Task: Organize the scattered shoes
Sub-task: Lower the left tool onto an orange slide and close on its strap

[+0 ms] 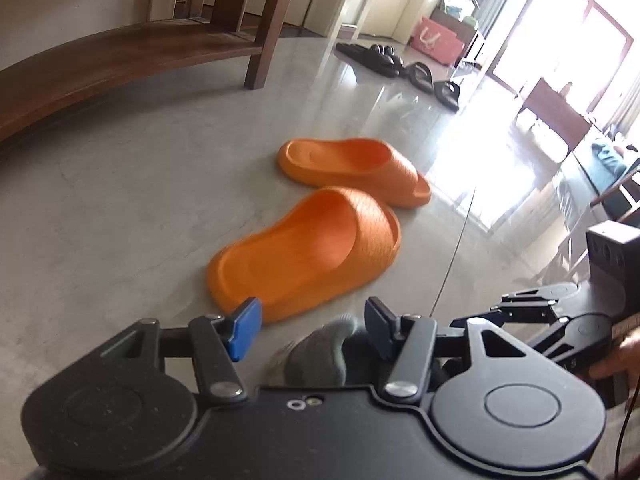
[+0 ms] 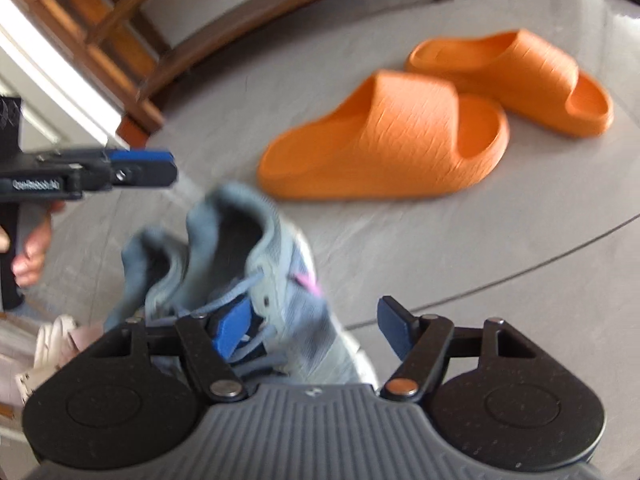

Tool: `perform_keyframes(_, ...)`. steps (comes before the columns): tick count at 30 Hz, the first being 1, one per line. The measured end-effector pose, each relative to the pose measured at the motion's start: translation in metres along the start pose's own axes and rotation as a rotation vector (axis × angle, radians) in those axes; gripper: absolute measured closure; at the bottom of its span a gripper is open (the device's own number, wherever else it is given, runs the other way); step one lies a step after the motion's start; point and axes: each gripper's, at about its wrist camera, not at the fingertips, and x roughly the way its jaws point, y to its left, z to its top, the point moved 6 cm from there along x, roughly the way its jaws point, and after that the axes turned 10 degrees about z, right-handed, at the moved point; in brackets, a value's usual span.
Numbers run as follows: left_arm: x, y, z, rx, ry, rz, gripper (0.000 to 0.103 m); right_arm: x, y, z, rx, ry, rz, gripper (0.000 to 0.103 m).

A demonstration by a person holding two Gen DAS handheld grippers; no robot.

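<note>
Left gripper angles steeply down, its blue pads parted with clear space between them. Right gripper also tilts steeply down, jaws spread wide, one blue pad at nine o'clock, the other at three. A hand grips the left gripper's handle.

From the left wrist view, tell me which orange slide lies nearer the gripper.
The orange slide whose heel almost meets the left gripper. The other slide lies beyond it, toward the black sandals.
</note>
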Motion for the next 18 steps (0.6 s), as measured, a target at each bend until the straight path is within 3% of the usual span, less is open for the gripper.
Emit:
perform_keyframes(7, 0.041, -0.050, 0.027, -0.021, 0.013, -0.035, 0.048, -0.023, -0.015, 0.021, -0.085, -0.087, -0.107, 0.030)
perform_keyframes(15, 0.107, -0.066, 0.044, -0.081, 0.143, 0.021, 0.049, -0.055, -0.065, 0.030, -0.011, -0.159, -0.176, 0.030)
perform_keyframes(18, 0.130, -0.060, 0.047, -0.138, 0.183, 0.030, 0.061, -0.059, -0.073, 0.030, 0.014, -0.174, -0.169, 0.030)
